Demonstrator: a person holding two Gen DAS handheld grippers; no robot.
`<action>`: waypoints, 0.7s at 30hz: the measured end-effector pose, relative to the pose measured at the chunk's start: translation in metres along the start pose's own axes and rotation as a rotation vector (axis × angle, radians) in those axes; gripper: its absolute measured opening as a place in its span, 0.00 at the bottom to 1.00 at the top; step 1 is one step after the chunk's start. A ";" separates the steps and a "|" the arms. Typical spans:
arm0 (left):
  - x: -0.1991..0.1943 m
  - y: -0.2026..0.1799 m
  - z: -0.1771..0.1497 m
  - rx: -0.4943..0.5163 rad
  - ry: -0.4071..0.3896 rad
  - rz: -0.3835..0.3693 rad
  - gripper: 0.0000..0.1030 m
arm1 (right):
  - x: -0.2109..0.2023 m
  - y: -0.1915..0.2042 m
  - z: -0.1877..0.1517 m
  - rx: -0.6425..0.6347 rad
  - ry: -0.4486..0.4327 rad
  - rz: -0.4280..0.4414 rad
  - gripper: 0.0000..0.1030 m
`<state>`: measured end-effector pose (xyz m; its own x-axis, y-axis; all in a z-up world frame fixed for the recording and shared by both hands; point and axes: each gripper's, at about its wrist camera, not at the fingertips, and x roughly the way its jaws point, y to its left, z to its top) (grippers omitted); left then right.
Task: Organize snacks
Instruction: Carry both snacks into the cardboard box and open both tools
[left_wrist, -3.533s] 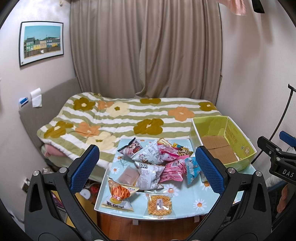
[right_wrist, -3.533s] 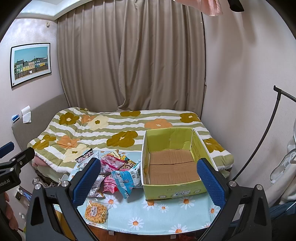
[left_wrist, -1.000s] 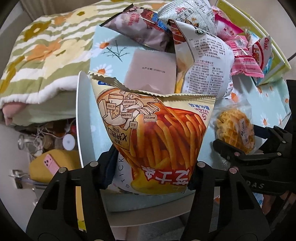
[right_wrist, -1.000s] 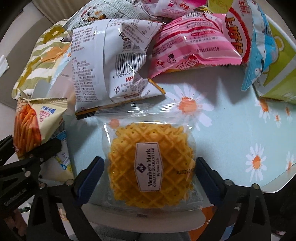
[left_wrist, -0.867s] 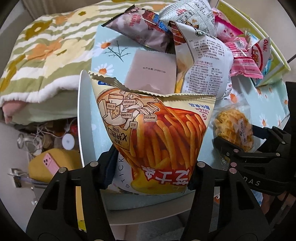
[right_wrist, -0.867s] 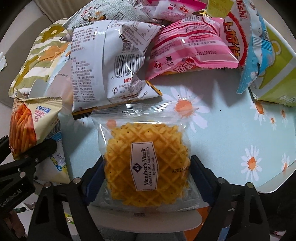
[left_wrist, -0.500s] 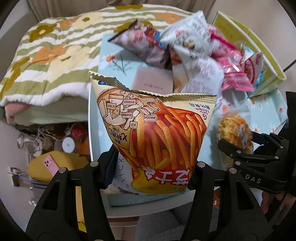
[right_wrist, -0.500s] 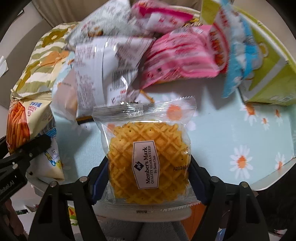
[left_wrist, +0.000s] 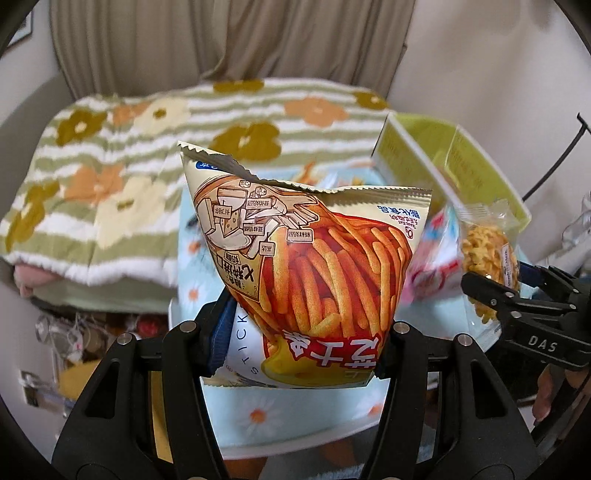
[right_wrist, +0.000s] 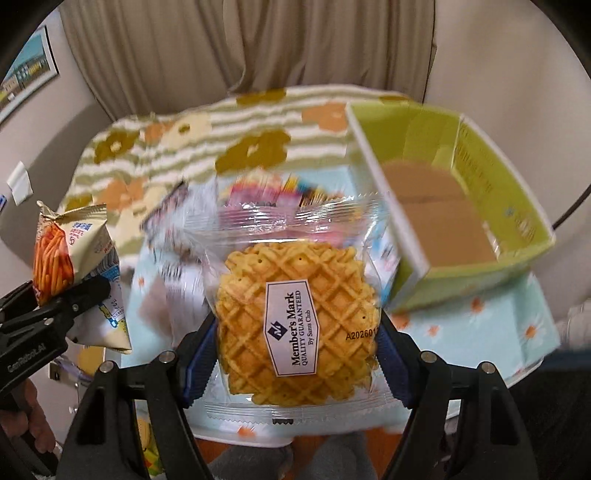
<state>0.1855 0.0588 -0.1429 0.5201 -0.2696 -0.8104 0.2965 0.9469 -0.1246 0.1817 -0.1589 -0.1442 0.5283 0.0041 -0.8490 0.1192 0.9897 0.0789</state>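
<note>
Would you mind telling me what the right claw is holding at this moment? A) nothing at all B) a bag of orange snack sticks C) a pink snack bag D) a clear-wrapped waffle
D: in the right wrist view the right claw is shut on the clear-wrapped waffle, lifted above the table; the bag of snack sticks is in the left claw.

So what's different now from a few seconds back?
Both grippers closed on snacks and lifted them off the table: the left gripper took the fries bag, the right gripper the waffle. The box and snack pile stayed put.
</note>
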 end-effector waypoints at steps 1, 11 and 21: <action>-0.002 -0.008 0.008 0.001 -0.016 0.003 0.52 | -0.002 -0.006 0.002 -0.001 -0.010 0.006 0.71; 0.017 -0.124 0.083 -0.032 -0.097 0.020 0.52 | -0.027 -0.123 0.051 -0.052 -0.096 0.027 0.71; 0.091 -0.236 0.130 -0.048 0.000 -0.001 0.53 | -0.005 -0.235 0.088 -0.024 -0.038 0.037 0.71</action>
<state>0.2674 -0.2118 -0.1127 0.5203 -0.2703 -0.8101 0.2583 0.9540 -0.1524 0.2250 -0.4037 -0.1128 0.5632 0.0358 -0.8255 0.0793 0.9921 0.0972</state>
